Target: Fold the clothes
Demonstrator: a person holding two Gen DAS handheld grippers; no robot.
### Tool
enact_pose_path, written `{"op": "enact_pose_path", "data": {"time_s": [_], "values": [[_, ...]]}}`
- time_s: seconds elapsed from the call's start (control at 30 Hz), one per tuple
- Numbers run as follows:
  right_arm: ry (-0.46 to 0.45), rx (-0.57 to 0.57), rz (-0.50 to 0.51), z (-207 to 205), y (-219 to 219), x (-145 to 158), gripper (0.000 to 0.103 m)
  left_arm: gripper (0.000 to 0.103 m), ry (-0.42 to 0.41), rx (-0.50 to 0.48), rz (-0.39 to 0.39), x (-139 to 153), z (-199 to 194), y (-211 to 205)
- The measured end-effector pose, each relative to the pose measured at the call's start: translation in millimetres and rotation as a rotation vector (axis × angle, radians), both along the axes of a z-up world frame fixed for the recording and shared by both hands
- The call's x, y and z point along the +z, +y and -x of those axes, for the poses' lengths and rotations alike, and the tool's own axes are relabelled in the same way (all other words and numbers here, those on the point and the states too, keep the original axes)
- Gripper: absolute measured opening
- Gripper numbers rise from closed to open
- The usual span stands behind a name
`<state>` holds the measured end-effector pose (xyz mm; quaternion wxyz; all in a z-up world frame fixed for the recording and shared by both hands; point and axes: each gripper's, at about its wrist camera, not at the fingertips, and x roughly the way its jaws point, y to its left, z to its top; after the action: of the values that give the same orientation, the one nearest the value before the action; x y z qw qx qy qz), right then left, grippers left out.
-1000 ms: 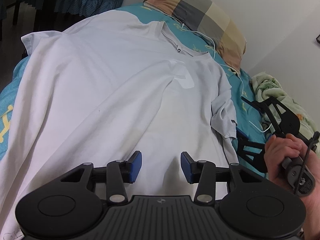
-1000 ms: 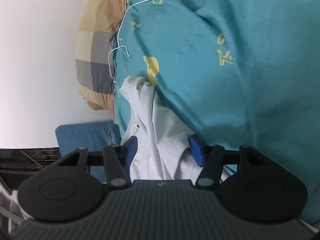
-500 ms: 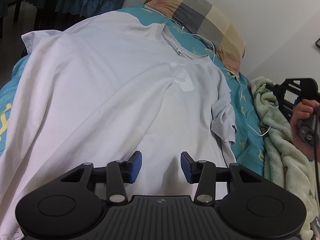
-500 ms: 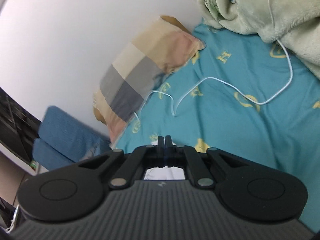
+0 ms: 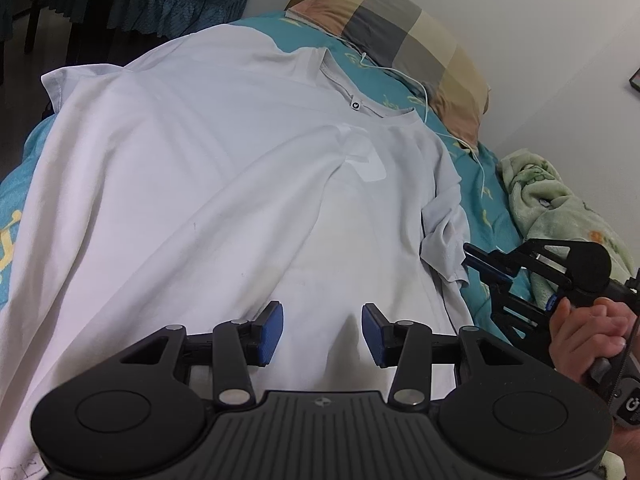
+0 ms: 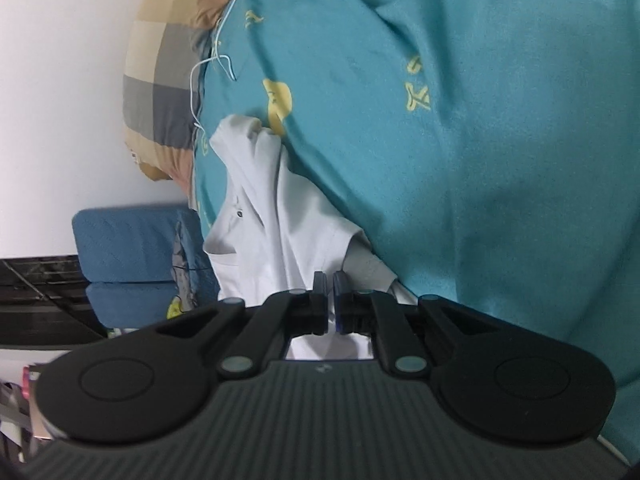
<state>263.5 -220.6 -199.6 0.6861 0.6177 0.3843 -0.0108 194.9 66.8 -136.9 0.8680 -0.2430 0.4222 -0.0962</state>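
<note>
The left gripper [image 5: 322, 334] hovered over the white shirt [image 5: 208, 184], fingers spread. The right gripper [image 6: 330, 302] had its fingers pinching the shirt's sleeve [image 6: 296, 240] on the bed [image 6: 480, 140].

Left tool [image 5: 322, 334] gapes; right tool [image 6: 330, 295] seems nearly closed.
</note>
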Motion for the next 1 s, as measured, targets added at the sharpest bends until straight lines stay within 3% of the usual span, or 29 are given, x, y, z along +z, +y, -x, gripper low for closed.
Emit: {"op": "enact_pose_path", "data": {"time_s": [0.2,0.23,0.27,0.33,0.53,0.73,0.8,0.83,0.87,1.0], "values": [[-0.002,-0.035,-0.042,5.2,2.8,-2.8,0.009,0.047,0.005,0.005,0.014,0.1,-1.4,0.6],[-0.007,-0.046,-0.051,7.8,2.6,-3.6,0.016,0.048,0.005,0.005,0.015,0.0,-1.4,0.4],[-0.014,-0.058,-0.06,10.3,2.0,-4.5,0.031,0.048,0.006,0.005,0.017,-0.2,-1.7,0.4],[-0.036,-0.081,-0.067,13.2,1.0,-5.1,0.052,0.048,0.006,0.003,0.021,-0.4,-1.5,0.5],[-0.084,-0.133,-0.074,13.3,-2.9,-8.5,0.054,0.048,0.007,0.004,0.028,-1.4,-0.1,1.0],[-0.147,-0.205,-0.035,-8.6,-13.6,-20.8,0.052,0.048,0.003,0.001,0.025,-1.9,1.5,1.1],[-0.167,-0.205,0.018,-19.4,-15.0,-17.9,0.04,0.048,0.001,0.0,0.025,-2.0,1.5,1.4],[-0.18,-0.194,0.054,-25.9,-15.2,-13.5,0.012,0.048,0.0,0.0,0.025,-2.1,1.5,1.3],[-0.205,-0.179,0.105,-32.4,-15.2,-3.7,0.006,0.048,-0.001,-0.001,0.025,-2.1,1.4,1.3],[-0.313,-0.126,0.3,-58.7,-20.5,39.3,0.005,0.047,-0.007,-0.003,0.024,-2.7,2.2,1.9]]}}
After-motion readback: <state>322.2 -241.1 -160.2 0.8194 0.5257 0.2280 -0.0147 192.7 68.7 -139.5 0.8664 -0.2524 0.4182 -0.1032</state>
